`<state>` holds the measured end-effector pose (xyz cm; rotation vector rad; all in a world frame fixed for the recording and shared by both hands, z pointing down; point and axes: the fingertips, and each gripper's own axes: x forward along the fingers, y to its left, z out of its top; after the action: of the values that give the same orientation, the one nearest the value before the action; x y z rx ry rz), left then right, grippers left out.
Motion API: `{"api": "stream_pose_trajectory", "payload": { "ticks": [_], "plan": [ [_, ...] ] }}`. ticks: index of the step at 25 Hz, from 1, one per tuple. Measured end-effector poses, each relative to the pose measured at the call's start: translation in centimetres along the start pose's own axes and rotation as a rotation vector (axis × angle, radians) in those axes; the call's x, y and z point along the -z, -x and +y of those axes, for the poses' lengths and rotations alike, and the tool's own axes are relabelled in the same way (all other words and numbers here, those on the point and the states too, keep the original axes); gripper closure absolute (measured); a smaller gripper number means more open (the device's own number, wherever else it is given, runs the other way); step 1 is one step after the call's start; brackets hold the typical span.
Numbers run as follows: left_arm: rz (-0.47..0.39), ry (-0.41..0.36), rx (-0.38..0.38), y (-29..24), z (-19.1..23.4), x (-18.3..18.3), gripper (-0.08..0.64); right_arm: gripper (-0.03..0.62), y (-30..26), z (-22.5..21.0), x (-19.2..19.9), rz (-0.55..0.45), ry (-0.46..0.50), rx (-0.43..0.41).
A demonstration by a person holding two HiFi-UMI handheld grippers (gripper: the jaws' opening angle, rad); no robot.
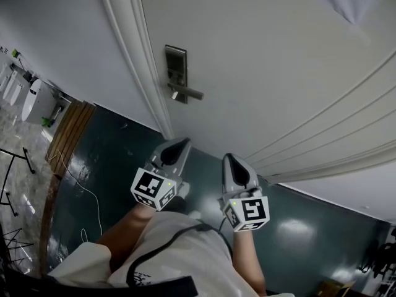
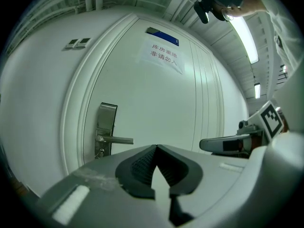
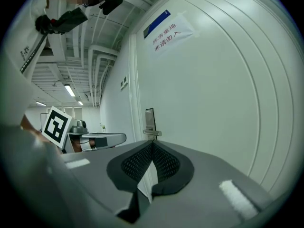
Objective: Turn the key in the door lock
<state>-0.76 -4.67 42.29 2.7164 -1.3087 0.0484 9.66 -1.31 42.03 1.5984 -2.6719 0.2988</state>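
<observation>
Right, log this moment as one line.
left hand-held gripper: shut, empty | right hand-held gripper: shut, empty | door lock: untouched

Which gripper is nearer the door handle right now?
The left gripper: it is almost in line with the handle, while the right gripper is farther along the door.

I read one paper sheet stuck on the door, reddish Chinese print, 2 lines: 库房重地 / 非请勿入. Blue plate just above it: print too small, can't read. Marker cube to my right: b/w square code only, no letters or nos.
</observation>
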Motion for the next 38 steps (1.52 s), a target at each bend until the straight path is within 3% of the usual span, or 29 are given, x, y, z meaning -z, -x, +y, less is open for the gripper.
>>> {"api": "stream_pose_trajectory", "payload": {
  "ticks": [11, 24, 33, 38],
  "plan": [
    [0.048, -0.171, 0.032, -2.7, 5.5, 1.1, 0.557, 0.583, -6.0, -0.1, -0.8, 0.005, 0.017, 0.026],
    [0.026, -0.18, 0.165, -5.4, 8.9, 0.1, 0.557, 0.583, -10.8, 0.1, -1.3, 0.005, 0.038, 0.084],
    [0.055, -0.251, 0.187, -6.5, 8.7, 1.0, 0.557, 0.583, -11.8, -0.3, -1.2, 0.006, 0.03, 0.071],
    [0.075, -0.306, 0.134, -6.8, 8.9, 1.3, 0.557, 0.584, -11.7, -0.8, -1.1, 0.02, 0.039, 0.037]
  ]
}}
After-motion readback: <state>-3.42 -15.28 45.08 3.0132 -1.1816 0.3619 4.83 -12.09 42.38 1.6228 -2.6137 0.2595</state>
